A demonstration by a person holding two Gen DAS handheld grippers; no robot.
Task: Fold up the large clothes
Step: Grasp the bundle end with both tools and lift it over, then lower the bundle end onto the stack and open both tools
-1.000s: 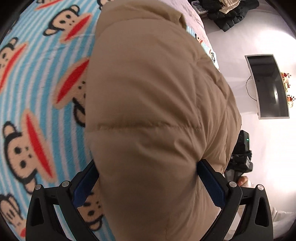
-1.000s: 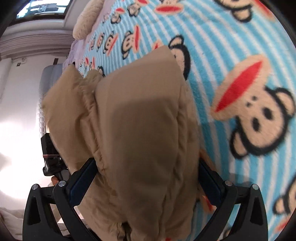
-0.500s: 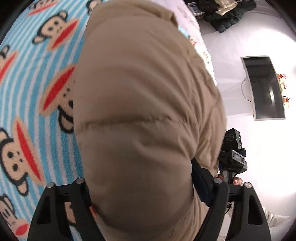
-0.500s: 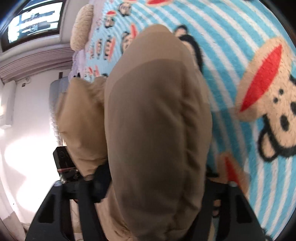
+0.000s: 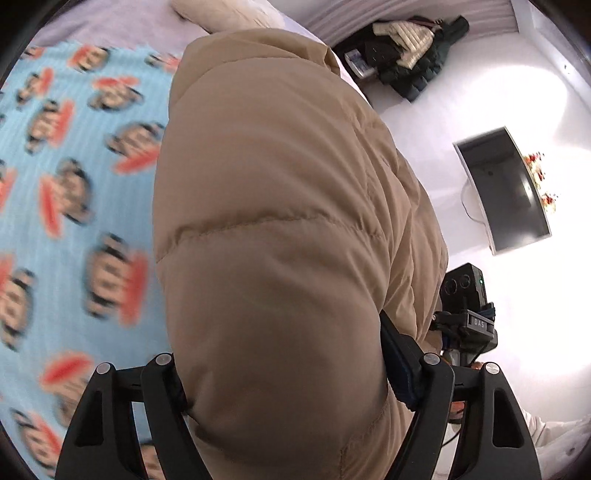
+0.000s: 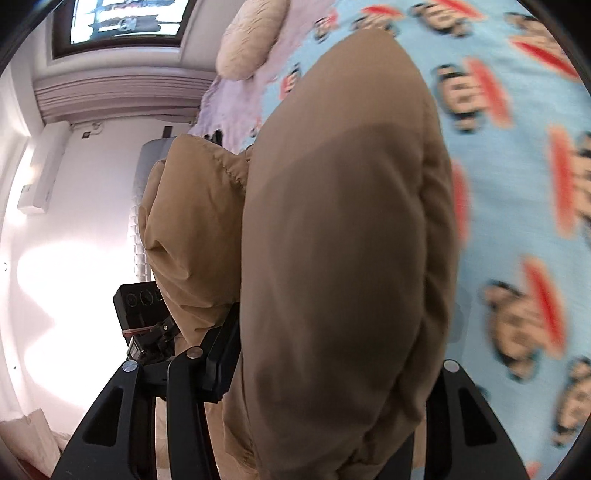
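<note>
Closest to the left wrist camera, the left hand-held gripper (image 5: 284, 384) is clamped on a thick fold of a tan padded jacket (image 5: 280, 229), its black fingers pressed against the bulging fabric on both sides, with a blue pad (image 5: 400, 373) showing on the right finger. The jacket fills the middle of this view, a stitched seam running across its puffed panel, and it is raised above the bed. Beside it on the right, partly hidden by the fabric, sits the other gripper's camera unit (image 5: 467, 306). On the right wrist camera, the right hand-held gripper (image 6: 332, 373) likewise grips a bunched part of the same jacket (image 6: 343, 258), which swells out between its fingers; one black finger (image 6: 221, 354) shows on the left while the right one is mostly buried in cloth. A second lobe of the jacket hangs to the left, with a black camera unit (image 6: 136, 310) just below it. Beyond the jacket lies the bed's light blue striped blanket (image 5: 74, 192) printed with monkey faces, blurred in both views. Farther off, a pale fluffy pillow (image 6: 247, 40) rests at the head of the bed, a pile of dark and cream clothes (image 5: 410, 55) lies on the white floor, and a curved monitor (image 5: 504, 192) stands near the wall. A window (image 6: 125, 20) shows at the top of the right view.
</note>
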